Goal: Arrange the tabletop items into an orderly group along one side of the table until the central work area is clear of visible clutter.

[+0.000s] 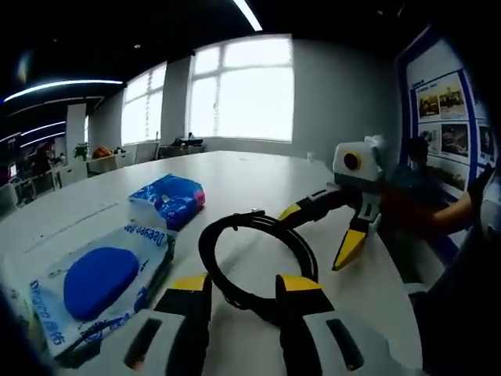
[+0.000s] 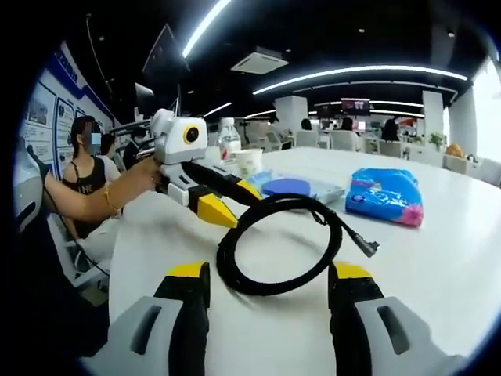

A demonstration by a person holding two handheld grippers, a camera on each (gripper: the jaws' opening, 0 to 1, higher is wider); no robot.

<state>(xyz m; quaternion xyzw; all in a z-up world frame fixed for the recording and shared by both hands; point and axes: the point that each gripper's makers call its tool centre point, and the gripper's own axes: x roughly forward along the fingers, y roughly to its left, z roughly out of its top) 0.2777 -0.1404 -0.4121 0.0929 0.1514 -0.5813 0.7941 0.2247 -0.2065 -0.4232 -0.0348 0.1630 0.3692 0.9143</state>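
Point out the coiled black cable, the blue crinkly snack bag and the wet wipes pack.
Coiled black cable (image 2: 235, 274), right gripper view, near loop.
Blue crinkly snack bag (image 2: 385, 196), right gripper view, middle.
Wet wipes pack (image 1: 98, 282), left gripper view, blue lid.

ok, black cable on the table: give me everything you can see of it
The black cable is coiled into a loose round loop of a few turns, lying flat on the white table. It looks rubbery and smooth. One free end carries a small angled plug pointing toward the blue packet. In the left gripper view the right claw has one yellow-tipped jaw at the coil's far edge; the left claw straddles its near edge, open.
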